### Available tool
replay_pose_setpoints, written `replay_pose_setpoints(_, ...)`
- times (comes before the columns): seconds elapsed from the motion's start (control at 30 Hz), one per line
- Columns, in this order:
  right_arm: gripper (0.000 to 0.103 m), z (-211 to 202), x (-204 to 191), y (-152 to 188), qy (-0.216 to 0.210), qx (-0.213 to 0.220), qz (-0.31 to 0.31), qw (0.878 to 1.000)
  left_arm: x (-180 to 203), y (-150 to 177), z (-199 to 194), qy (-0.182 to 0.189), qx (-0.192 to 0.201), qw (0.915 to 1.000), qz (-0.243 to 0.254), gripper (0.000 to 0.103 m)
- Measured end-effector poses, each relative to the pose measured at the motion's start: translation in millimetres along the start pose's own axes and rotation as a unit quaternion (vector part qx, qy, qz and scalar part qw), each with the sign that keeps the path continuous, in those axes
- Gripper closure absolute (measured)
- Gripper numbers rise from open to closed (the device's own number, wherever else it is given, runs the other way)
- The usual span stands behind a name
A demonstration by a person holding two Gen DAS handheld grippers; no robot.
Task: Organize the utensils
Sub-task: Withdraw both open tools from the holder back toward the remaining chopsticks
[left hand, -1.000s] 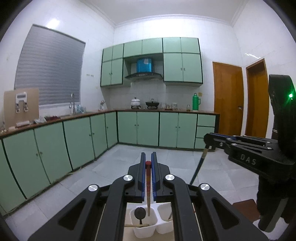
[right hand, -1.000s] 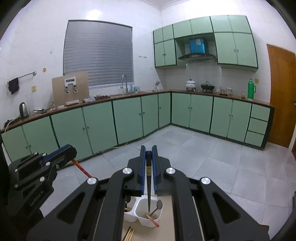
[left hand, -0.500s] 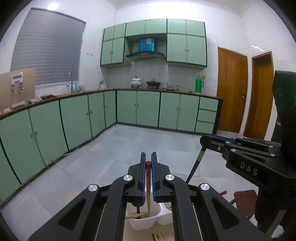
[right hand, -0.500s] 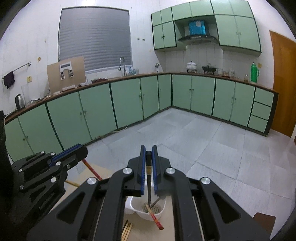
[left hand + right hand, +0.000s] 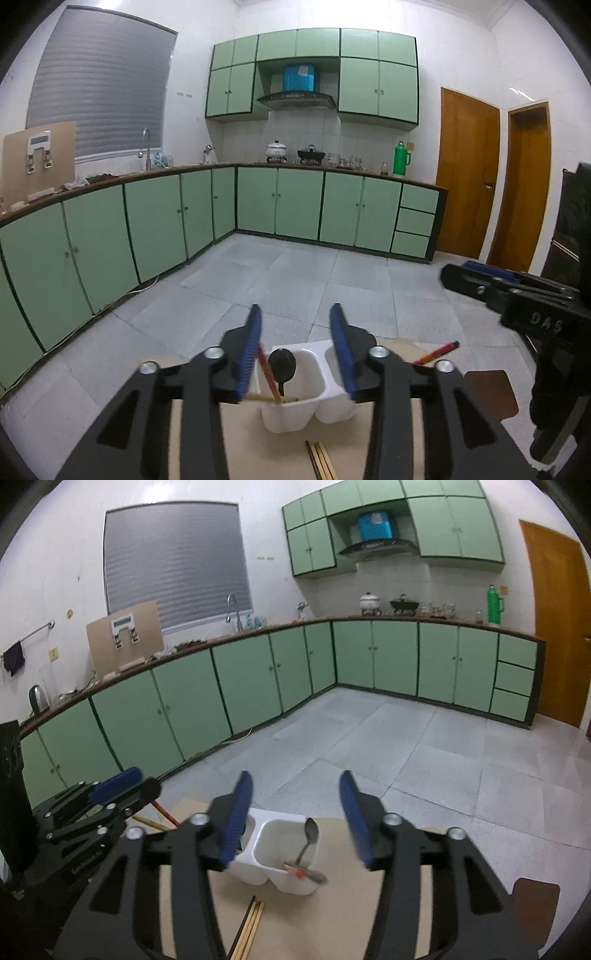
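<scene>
Now both grippers hang over the white two-cell caddy (image 5: 295, 410) at the lower centre of each view. Left gripper (image 5: 295, 350): jaws opening, pads apart; a red chopstick (image 5: 267, 376) leans by the left pad, apparently free, its tip down in the left cell beside a dark ladle (image 5: 282, 367). Right gripper (image 5: 293, 812): jaws opening, nothing between them; below it the right cell holds a metal spoon (image 5: 308, 840) and a red-tipped stick (image 5: 295, 869). Loose chopsticks (image 5: 253, 917) lie on the tan worktop (image 5: 369, 904) just in front of the caddy. Judgement: sticks are light, stiff, thin and likely slippery (they roll easily). Best pinched mid-shaft, crosswise, and lowered tip-first into a cell.
</scene>
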State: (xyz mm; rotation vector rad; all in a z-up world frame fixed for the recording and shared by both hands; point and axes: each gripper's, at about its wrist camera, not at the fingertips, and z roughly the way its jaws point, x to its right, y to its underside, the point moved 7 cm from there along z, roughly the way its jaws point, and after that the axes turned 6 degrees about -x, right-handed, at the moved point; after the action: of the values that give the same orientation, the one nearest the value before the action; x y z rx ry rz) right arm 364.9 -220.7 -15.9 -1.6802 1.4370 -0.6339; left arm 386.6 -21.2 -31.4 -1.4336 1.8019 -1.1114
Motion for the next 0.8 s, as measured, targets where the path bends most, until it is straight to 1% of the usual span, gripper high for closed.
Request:
replay_pose_setpoints(0.13,0.03,-34.7,6.4,17.3,0.008,0.019,0.007,1.0,2.8,10.0,-30.9,-0.007,0.014,0.9999,0.001,0.049)
replay_pose_setpoints(0.17,0.029,-41.2,6.9,22.5,0.013,0.023,0.005,1.0,3.8,15.6,-40.5,-0.009,0.019,0.9998,0.003,0.046)
replay_pose_setpoints(0.23,0.02,-54.2,6.2,36.0,0.017,0.028,0.003,0.999,5.8,27.7,-55.2,-0.012,0.022,0.9997,0.004,0.043)
replay_pose_setpoints(0.27,0.018,-62.2,5.2,47.0,0.018,0.029,0.004,0.999,7.1,32.4,-59.6,-0.012,0.021,0.9997,0.003,0.041)
replay_pose_setpoints(0.4,0.013,-79.1,2.4,83.4,0.018,0.025,0.011,0.999,10.6,60.1,-78.8,-0.013,0.012,0.9998,-0.004,0.036)
replay_pose_setpoints(0.47,0.012,-86.3,-0.2,103.5,0.017,0.019,0.016,1.0,11.7,78.3,-87.4,-0.012,0.004,0.9999,-0.011,0.032)
replay_pose_setpoints(0.67,0.011,-95.6,-12.7,151.8,0.022,-0.003,0.025,0.999,15.3,129.1,-96.7,-0.009,-0.032,0.9993,-0.019,0.03)
replay_pose_setpoints(0.8,0.011,-90.6,-21.7,183.4,0.023,-0.027,0.033,0.999,11.4,164.6,-95.0,-0.019,-0.063,0.9976,-0.019,0.03)
